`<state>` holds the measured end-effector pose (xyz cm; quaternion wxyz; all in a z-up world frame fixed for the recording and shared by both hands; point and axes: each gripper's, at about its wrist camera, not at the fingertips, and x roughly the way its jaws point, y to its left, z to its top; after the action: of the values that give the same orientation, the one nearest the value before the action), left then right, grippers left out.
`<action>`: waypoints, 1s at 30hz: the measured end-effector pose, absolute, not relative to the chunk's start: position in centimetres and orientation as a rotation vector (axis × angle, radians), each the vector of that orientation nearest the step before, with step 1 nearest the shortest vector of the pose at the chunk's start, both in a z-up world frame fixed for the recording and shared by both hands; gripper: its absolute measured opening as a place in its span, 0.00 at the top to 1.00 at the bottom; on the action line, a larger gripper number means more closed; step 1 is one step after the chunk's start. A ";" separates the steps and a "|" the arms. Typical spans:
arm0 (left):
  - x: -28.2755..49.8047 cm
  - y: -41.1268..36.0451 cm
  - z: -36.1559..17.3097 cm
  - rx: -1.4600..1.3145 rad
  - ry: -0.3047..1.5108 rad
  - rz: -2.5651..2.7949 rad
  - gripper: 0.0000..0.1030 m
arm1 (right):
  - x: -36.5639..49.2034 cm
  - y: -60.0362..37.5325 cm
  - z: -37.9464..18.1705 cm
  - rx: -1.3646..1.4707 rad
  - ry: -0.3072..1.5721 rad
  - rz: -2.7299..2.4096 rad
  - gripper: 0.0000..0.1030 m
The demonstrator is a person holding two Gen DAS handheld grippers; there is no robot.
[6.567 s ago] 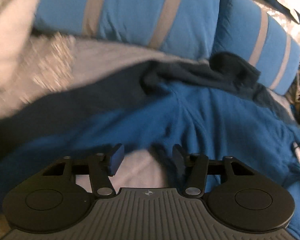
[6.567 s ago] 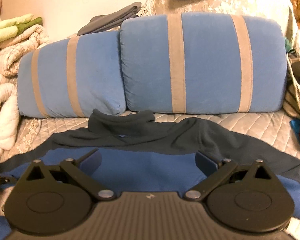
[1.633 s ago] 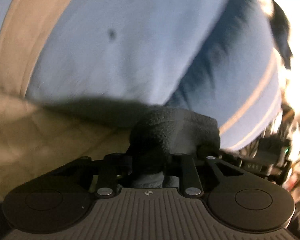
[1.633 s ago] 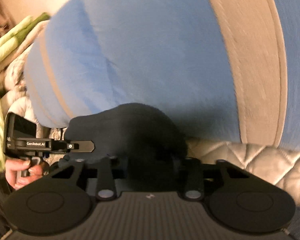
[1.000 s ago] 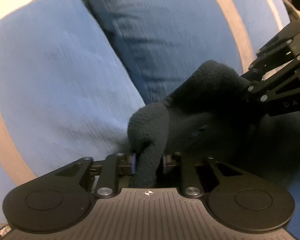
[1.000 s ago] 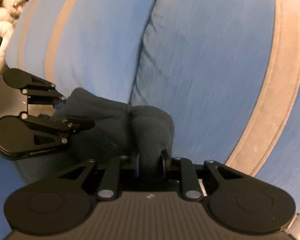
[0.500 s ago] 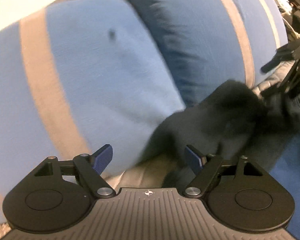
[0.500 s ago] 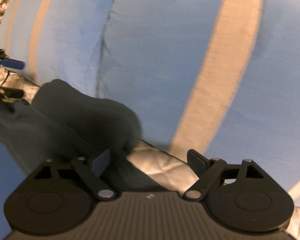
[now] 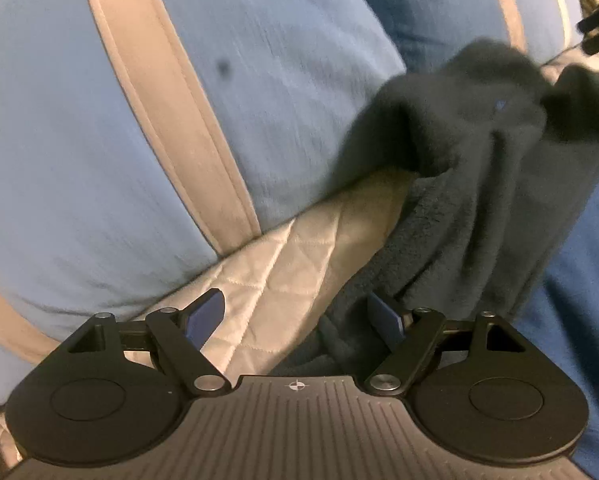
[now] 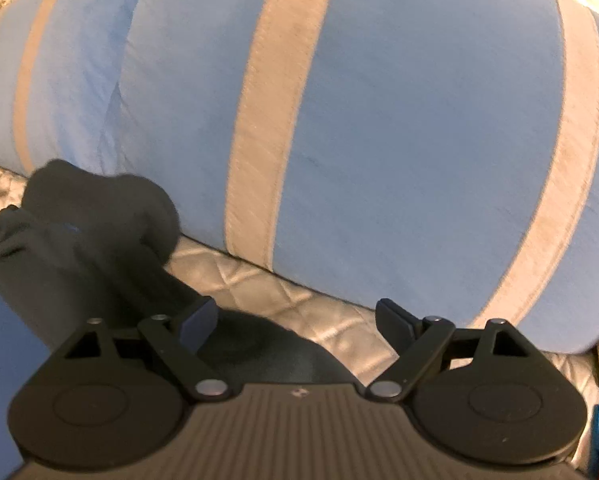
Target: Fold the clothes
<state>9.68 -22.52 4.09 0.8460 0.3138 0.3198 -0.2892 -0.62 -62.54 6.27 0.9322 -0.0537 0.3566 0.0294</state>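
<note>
Quilted cover [image 9: 299, 256] below striped cushions [image 10: 419, 120] — dark fleece garment [image 9: 479, 168] lies at 2 o'clock of left claw [image 9: 299, 316], 10 o'clock of right claw [image 10: 295, 320]; both spread wide, just released, empty.

Dark grey fleece garment [image 9: 471, 184], soft and fuzzy, partly folded. Bunched into a rumpled hump at the far end, resting against the foot of blue, tan-striped cushions [image 10: 411, 120]; remainder trailing flat toward the camera across a pale quilted cover [image 9: 283, 264]. Blue cloth [image 9: 579, 288] of the same or another garment alongside; which, unclear. Gripped by nothing.
</note>
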 end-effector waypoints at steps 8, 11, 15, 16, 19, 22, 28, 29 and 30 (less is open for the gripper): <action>11.5 -21.2 2.2 0.481 0.771 -0.666 0.26 | -1.0 -63.7 5.3 -0.110 0.740 0.092 0.10; 11.9 -20.4 2.4 0.415 0.812 -0.721 0.51 | -1.0 -64.4 5.1 -0.098 0.743 0.115 0.10; 11.0 -21.9 3.0 0.535 0.794 -0.705 0.78 | -0.9 -64.6 4.9 -0.107 0.740 0.137 0.10; 10.9 -22.3 3.1 0.577 0.772 -0.666 0.79 | -0.9 -64.7 4.8 -0.110 0.740 0.142 0.10; 10.4 -23.1 3.0 0.664 0.717 -0.569 0.81 | -0.6 -63.9 4.5 -0.137 0.750 0.164 0.10; 9.9 -23.9 2.5 0.735 0.671 -0.509 0.82 | -0.1 -62.8 4.2 -0.177 0.752 0.191 0.10; 9.3 -25.0 1.4 0.807 0.630 -0.439 0.82 | 2.0 -62.1 3.6 -0.125 0.742 0.167 0.10; 9.2 -24.7 1.4 0.811 0.627 -0.432 0.82 | 2.3 -62.0 3.2 -0.141 0.747 0.145 0.11; 9.3 -24.8 1.2 0.814 0.626 -0.429 0.82 | 2.4 -61.5 2.5 -0.182 0.764 0.137 0.11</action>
<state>9.30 -24.81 1.18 0.8491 0.3864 0.2971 -0.2037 2.39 -61.55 2.54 0.9217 -0.0886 0.3718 0.0667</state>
